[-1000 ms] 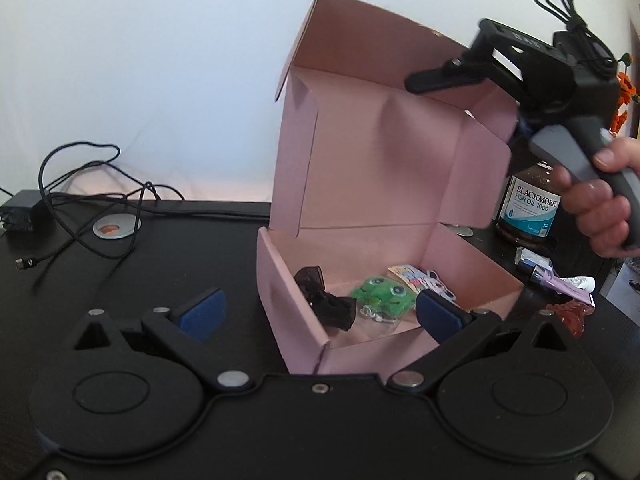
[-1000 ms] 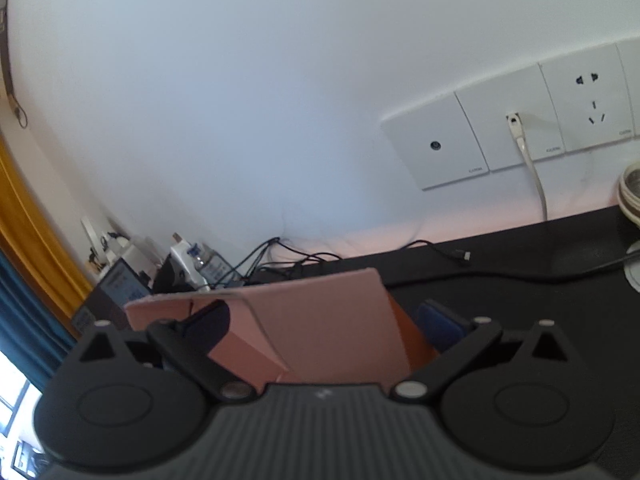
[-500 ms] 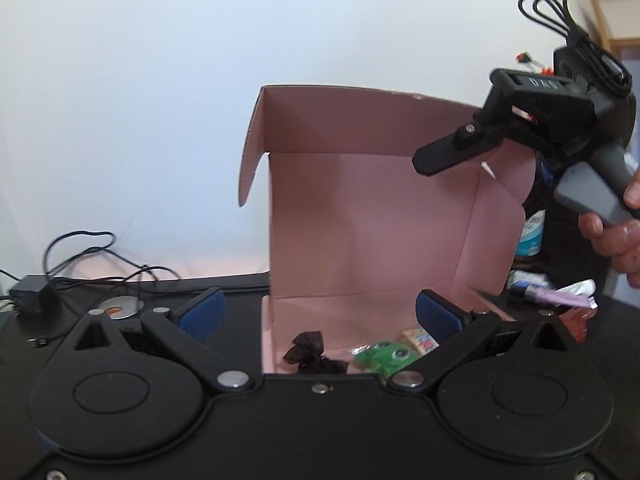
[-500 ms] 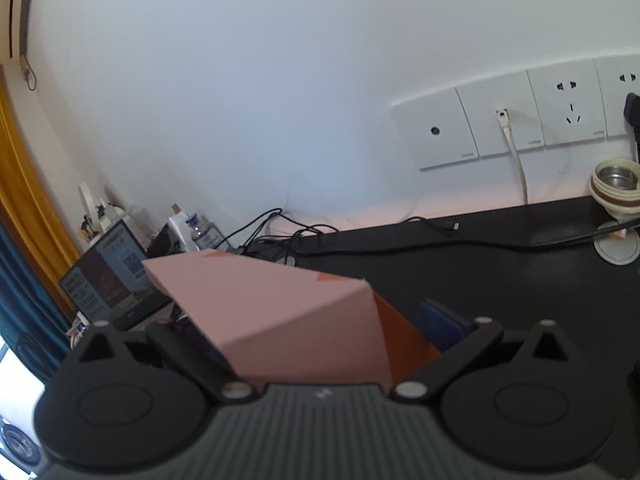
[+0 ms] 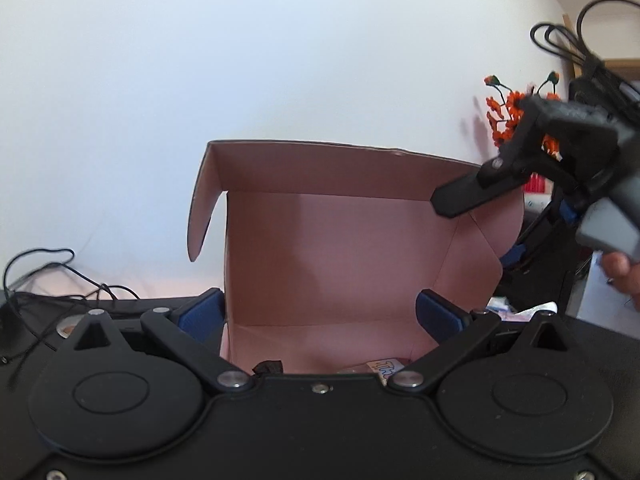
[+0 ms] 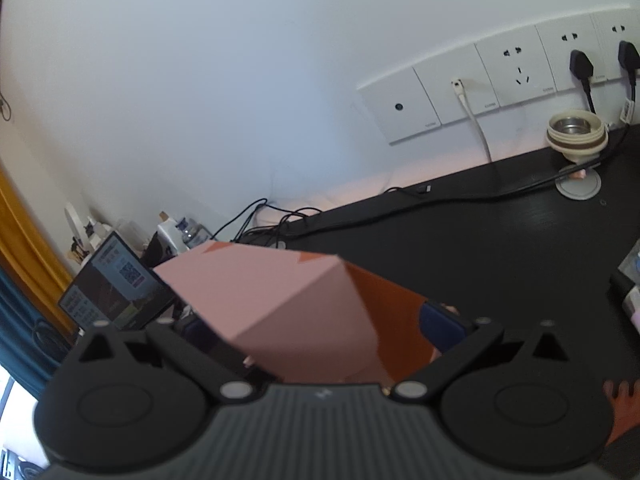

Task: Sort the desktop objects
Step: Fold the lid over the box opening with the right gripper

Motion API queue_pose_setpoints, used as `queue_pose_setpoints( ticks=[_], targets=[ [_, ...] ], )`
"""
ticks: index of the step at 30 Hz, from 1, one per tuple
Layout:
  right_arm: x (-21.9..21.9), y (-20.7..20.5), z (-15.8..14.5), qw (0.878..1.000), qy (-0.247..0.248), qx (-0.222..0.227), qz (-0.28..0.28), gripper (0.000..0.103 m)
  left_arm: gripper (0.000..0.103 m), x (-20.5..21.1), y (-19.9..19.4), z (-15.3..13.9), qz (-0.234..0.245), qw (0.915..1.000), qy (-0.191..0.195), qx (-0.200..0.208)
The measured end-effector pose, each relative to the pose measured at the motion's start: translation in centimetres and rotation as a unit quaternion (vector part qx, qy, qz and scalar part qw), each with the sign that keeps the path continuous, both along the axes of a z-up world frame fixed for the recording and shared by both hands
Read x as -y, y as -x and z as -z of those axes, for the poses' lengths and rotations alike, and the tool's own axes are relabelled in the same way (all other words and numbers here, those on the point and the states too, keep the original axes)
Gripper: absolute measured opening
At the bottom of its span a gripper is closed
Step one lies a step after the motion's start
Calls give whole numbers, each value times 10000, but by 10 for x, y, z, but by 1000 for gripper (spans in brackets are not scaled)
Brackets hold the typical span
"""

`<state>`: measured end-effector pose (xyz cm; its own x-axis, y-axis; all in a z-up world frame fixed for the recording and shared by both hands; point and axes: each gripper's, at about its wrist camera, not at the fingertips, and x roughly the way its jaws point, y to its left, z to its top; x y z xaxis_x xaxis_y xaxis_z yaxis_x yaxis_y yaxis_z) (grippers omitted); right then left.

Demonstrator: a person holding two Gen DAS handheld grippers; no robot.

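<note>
On the black bench (image 6: pixel 460 248), the pink cardboard box (image 5: pixel 332 264) is sitting right in front of your left gripper (image 5: pixel 320 312), its lid standing upright and its inside facing you. Your left fingers (image 5: pixel 202 312) are spread wide, one blue pad on each side of the box's front opening, gripping nothing; whether the pads are touching the cardboard is hard to tell. Down at the bottom edge of the left view, a dark fabric piece (image 5: pixel 269 367) and a printed card (image 5: pixel 386 367) are peeking out from inside the box.

Up at the top right corner of the lid, your right gripper (image 6: pixel 320 320) is reaching in, one black finger (image 5: pixel 472 196) lying against the inner face of the lid. In the right wrist view the pink flap is filling the gap between your fingers, which are standing wide; whether they are actually pinching the flap cannot be told. Your hand (image 5: pixel 622 272) is wrapped around the grey handle.

Behind the box, orange flowers (image 5: pixel 506 112) are showing against the wall, black cables (image 5: pixel 60 288) are trailing over the bench at the left, and a row of wall sockets (image 6: pixel 516 72) is running along the wall, two black plugs seated in it.
</note>
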<state>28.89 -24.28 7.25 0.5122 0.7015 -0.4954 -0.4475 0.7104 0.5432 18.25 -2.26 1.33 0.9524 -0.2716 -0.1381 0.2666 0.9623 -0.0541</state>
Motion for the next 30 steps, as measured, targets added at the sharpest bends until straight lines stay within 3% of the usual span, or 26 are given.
queue_pose_setpoints(
  ticks=[9, 22, 30],
  targets=[
    [-3, 14, 2, 9998, -97, -170, 61, 102, 103, 1, 7, 0, 139, 9999, 45, -43],
    [6, 22, 30, 9989, -110, -377, 258, 102, 103, 16, 35, 7, 313, 9947, -812, -553],
    [28, 53, 18, 9987, 75, 229, 453, 102, 103, 7, 76, -1, 261, 9927, -1112, -393]
  ],
)
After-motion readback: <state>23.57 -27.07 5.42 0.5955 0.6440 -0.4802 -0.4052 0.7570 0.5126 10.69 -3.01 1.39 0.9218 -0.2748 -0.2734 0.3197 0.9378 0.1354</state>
